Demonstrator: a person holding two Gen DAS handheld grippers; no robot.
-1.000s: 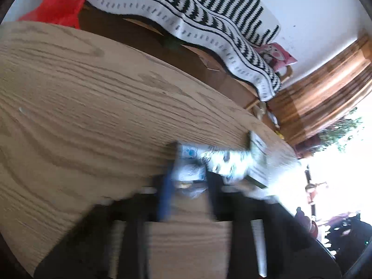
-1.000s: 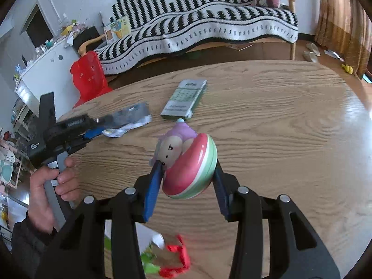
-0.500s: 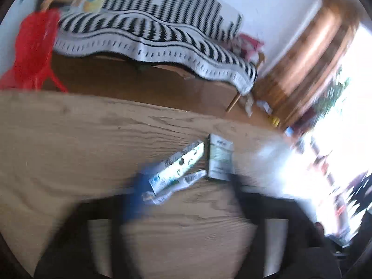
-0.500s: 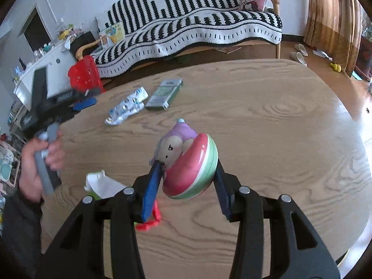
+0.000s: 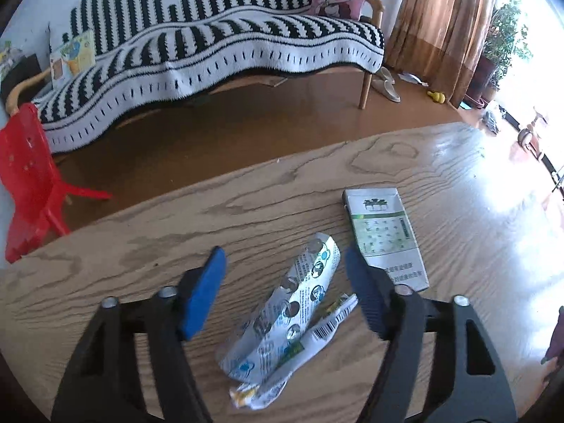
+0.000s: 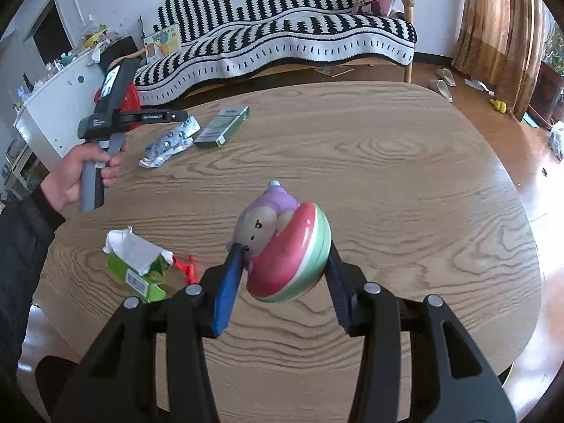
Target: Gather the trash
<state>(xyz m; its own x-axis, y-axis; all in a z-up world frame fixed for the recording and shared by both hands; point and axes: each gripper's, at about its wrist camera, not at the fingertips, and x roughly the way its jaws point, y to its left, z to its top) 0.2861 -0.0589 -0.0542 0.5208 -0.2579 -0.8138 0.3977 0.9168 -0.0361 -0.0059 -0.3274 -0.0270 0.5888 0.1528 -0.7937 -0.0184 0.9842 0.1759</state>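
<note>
A crumpled silver blister-pack wrapper (image 5: 289, 313) lies on the wooden table (image 5: 141, 246), between the blue pads of my open left gripper (image 5: 285, 268), which hovers just above it. A flat green-and-white box (image 5: 384, 236) lies to its right. In the right wrist view the wrapper (image 6: 171, 142) and the box (image 6: 222, 125) sit at the far left of the table, in front of the left gripper (image 6: 181, 115). My right gripper (image 6: 285, 271) is shut on a watermelon-shaped toy figure (image 6: 285, 246). A torn green carton (image 6: 137, 264) with red scraps (image 6: 188, 266) lies near left.
A striped sofa (image 5: 211, 53) stands beyond the table, with a red plastic chair (image 5: 24, 176) at left. A white cabinet (image 6: 56, 105) stands at far left. The table's rounded edge (image 6: 521, 211) runs along the right; curtains (image 6: 500, 35) hang behind.
My left gripper let go of the silver wrapper, which now lies on the table beside the box, and its jaws opened. My right gripper pulled back, still holding the toy.
</note>
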